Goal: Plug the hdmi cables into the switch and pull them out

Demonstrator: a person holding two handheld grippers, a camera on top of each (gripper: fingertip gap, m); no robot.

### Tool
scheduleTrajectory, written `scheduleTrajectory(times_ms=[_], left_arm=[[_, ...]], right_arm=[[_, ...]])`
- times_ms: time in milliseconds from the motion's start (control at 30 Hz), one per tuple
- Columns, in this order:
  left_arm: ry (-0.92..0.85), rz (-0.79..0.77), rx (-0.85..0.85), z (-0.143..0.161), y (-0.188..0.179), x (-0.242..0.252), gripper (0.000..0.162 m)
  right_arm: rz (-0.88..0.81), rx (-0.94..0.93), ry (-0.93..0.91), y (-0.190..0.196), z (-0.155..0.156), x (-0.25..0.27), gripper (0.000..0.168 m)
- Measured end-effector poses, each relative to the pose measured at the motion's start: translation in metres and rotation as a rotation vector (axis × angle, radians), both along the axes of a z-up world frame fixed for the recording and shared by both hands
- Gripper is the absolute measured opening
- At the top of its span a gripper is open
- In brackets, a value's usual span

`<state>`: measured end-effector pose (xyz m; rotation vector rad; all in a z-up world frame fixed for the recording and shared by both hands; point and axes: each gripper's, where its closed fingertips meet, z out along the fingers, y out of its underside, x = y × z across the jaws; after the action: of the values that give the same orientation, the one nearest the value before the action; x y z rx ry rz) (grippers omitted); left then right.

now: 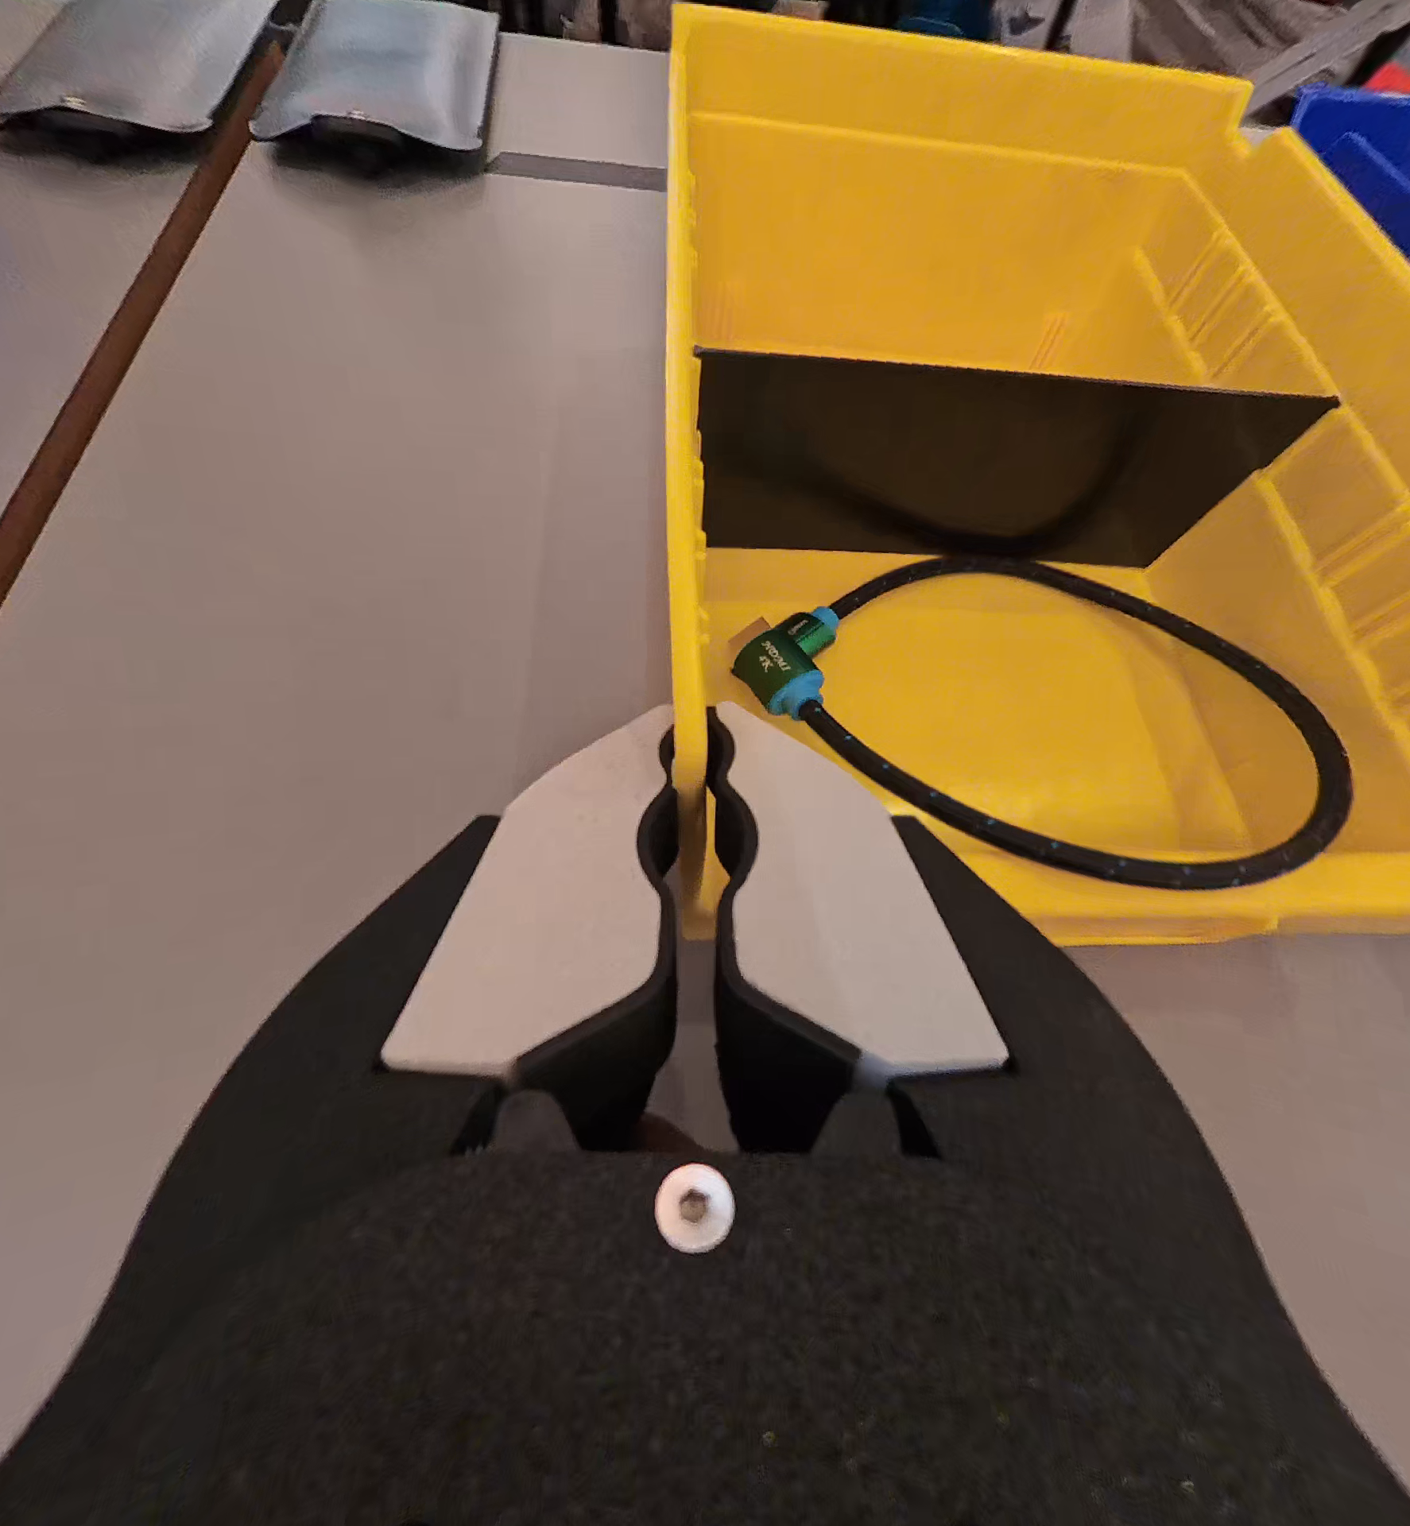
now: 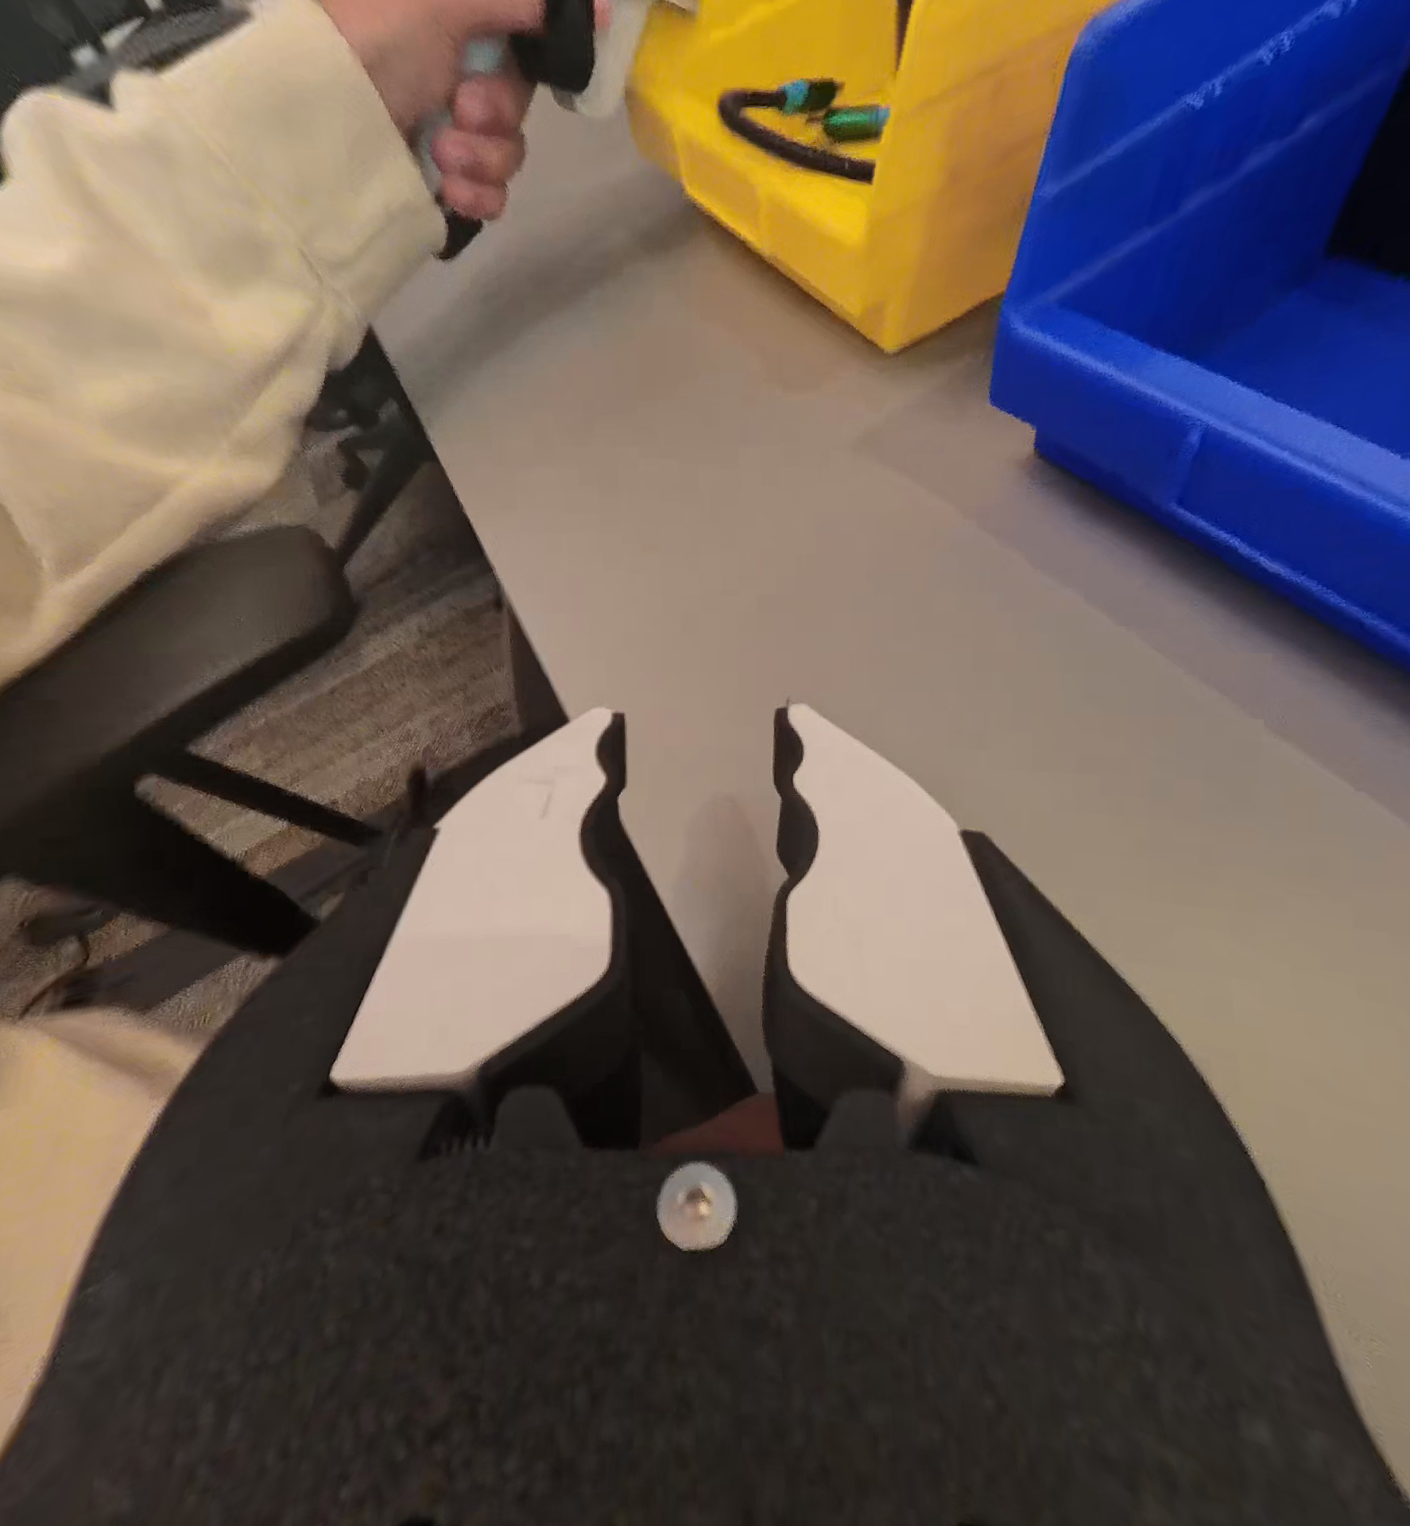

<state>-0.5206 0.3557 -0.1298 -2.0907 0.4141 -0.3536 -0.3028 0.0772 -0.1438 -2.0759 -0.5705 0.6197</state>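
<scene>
Left gripper (image 1: 692, 727): fingers clamped on yellow bin (image 1: 933, 248) side wall.
Right gripper (image 2: 700, 727): fingers apart, holding nothing, over tabletop (image 2: 768, 537).
HDMI cable (image 1: 1098, 859): coiled inside yellow bin, front compartment.

Black hand-held gripper (image 2: 699, 727), white fingers (image 2: 520, 900), cream sleeve (image 2: 148, 289).

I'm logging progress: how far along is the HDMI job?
Barely begun. Done: nothing plugged; no switch in view. In hand: left claw pinches the yellow bin wall; right claw is open, empty. Left: the cable lies coiled in the bin.
</scene>
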Motion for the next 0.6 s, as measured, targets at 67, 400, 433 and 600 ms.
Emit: scheduleTrajectory(times_ms=[67,400,433,600], left_arm=[[0.031,0.034,0.004,0.000,-0.022,0.001,0.003],[0.041,0.181,0.025,0.000,-0.151,-0.012,0.004],[0.043,0.180,0.034,0.000,-0.160,-0.012,0.005],[0.036,0.275,0.084,0.004,-0.184,-0.034,0.006]], right_arm=[[-0.050,0.047,-0.008,0.022,0.007,-0.013,0.034],[-0.429,-0.010,-0.158,0.125,-0.006,-0.051,0.054],[-0.384,-0.035,-0.101,0.126,-0.007,-0.065,0.059],[-0.340,0.003,0.069,0.129,0.009,-0.070,0.014]])
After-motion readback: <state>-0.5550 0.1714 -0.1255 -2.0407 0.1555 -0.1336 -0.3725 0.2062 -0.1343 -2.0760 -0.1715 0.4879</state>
